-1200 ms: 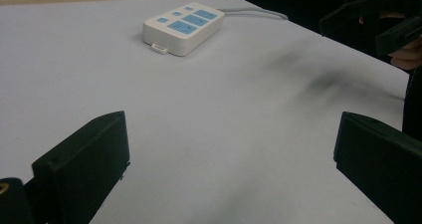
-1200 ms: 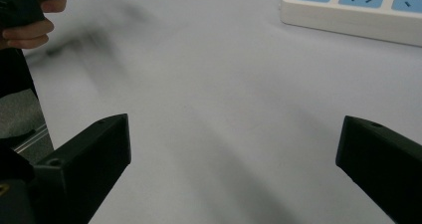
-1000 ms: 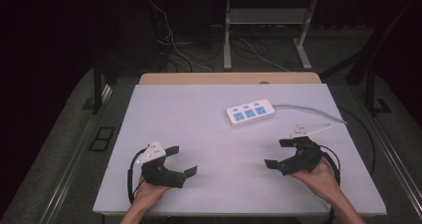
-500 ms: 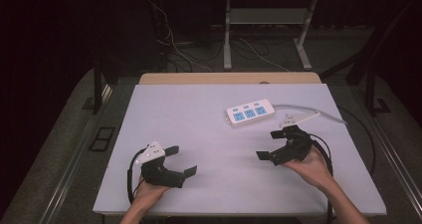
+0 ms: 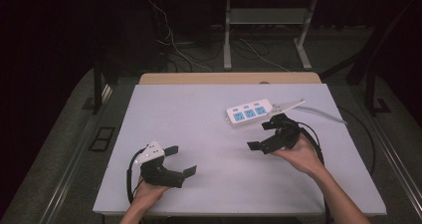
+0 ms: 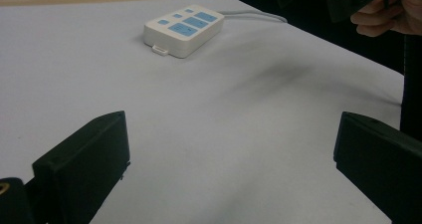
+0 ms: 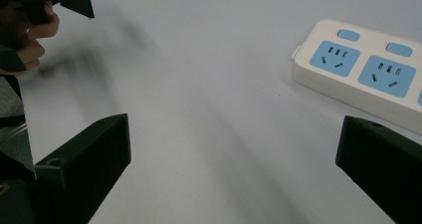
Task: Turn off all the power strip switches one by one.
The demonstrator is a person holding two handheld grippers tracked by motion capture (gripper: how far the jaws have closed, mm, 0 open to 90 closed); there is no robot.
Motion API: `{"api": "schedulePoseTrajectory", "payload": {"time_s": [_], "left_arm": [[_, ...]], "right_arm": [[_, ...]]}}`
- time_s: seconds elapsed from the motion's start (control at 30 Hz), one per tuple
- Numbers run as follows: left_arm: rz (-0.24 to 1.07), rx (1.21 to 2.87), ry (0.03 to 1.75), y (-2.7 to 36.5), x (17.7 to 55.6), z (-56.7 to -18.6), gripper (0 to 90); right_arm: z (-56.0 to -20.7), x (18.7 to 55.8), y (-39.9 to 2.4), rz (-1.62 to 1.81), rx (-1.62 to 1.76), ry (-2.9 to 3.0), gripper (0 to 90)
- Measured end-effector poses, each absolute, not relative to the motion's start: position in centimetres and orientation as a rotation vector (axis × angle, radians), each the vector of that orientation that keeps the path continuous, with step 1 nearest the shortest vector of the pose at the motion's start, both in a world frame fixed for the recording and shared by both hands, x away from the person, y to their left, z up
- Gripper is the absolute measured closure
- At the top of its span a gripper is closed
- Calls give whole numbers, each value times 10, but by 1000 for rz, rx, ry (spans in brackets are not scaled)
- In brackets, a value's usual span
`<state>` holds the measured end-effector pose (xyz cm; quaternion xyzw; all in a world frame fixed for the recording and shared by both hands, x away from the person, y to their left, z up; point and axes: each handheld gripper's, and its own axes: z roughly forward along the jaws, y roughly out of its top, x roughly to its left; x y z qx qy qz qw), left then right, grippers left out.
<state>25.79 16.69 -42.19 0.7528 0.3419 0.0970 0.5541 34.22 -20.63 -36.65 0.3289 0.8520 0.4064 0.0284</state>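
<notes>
Spanning most of the high view, one pale desk (image 5: 199, 129) carries a single white power strip (image 5: 249, 113) toward its far right, with three blue socket panels along its top and one grey cord trailing off to the right. Nothing else lies on the surface.

Two tongs are at work, one in each hand. The right tongs (image 5: 263, 134) hang just near the strip's near edge, jaws spread wide and empty, angled toward the desk's middle; in the right gripper view the strip (image 7: 368, 74) sits just beyond the right-hand jaw, not yet between the two. The left tongs (image 5: 180, 160) rest low near the front left of the desk, likewise spread and holding nothing, well apart from the strip, which the left gripper view shows far ahead (image 6: 183, 29).

My reading is that this is the approach step: the right hand (image 5: 298, 157) is closing in on the strip while the left waits. The next move seems to call for swinging the right jaws round to straddle the strip's narrow body, then closing squarely so it does not skid on the smooth surface.
</notes>
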Motion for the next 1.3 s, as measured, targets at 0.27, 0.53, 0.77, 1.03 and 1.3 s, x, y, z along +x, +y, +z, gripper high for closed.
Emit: {"api": "schedulePoseTrajectory", "payload": {"time_s": [0.27, 0.53, 0.77, 1.03, 1.3], "left_arm": [[228, 1781, 807, 167, 258, -422, 0], [227, 1782, 806, 167, 258, -422, 0], [227, 1784, 806, 167, 259, -423, 0], [228, 1785, 807, 168, 259, -422, 0], [224, 1785, 805, 168, 259, -422, 0]], "right_arm": [[-365, 351, -197, 1238, 1009, 2649, 7], [-361, 358, -189, 1213, 985, 2669, 7], [-356, 367, -185, 1214, 985, 2675, 7], [-352, 382, -176, 1190, 957, 2700, 7], [-354, 399, -171, 1148, 976, 2708, 6]]}}
